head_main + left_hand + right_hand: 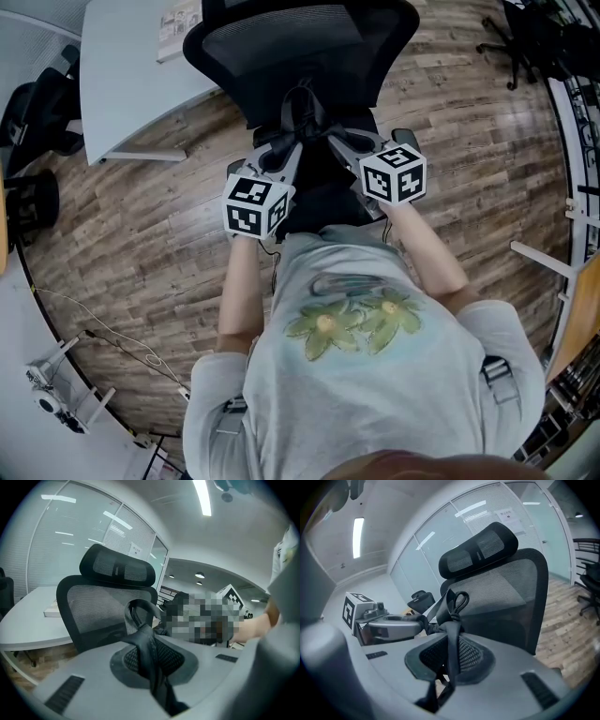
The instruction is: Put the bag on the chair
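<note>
Black mesh forms the chair [309, 37] in the middle of the head view. It is one of three on the plank floor [141, 244]: a second chair [33, 112] stands at the left edge and a third chair [539, 37] at the top right. One white table [122, 84] lies left of the mesh back, with one booklet [178, 28] on it.

There are two grippers, side by side just before the backrest. The left gripper [278, 155] is clamped on a black strap [146, 641], and the right gripper [345, 142] pinches a strap [452, 637] the same way. One bag [323, 197] hangs dark between and below them, over the seat side of the chair (no view shows whether it touches the seat).

Only the head view shows the bag's body, the person's two forearms and all three chairs. The left gripper view adds the strap's loop rising above the closed jaws, and the table edge with the booklet behind the chair. A mosaic patch covers most of the other tool there. The right gripper view alone shows the left gripper [389, 625] plainly, with a band of strap running across to it. It also shows the chair's headrest [480, 550] against a glass wall [440, 541].
</note>
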{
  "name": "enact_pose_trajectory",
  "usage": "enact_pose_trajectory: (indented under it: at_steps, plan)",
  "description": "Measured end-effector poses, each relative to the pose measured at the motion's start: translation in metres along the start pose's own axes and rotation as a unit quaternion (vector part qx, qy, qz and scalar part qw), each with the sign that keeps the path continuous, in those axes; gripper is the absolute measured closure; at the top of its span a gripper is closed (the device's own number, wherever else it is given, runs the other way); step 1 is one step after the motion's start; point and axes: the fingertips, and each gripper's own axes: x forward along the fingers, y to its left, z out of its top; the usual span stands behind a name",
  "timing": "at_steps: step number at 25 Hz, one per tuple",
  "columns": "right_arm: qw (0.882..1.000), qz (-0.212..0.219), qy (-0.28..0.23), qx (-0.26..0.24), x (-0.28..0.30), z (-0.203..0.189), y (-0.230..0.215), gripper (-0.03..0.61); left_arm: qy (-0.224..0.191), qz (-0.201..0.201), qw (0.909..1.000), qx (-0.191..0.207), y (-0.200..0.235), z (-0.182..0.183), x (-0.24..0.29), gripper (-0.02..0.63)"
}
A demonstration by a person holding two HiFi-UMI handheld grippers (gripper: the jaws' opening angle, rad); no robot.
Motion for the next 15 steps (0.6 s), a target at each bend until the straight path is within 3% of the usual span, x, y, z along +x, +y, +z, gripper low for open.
enact_pose_trajectory:
  at_steps: [15]
  plan:
    - [0.999,-0.011,0.037,0.017,0.017,-0.020,-0.020,0.532,0.026,-0.008,0.9995,-0.018,0.011,-0.023,0.021,0.578]
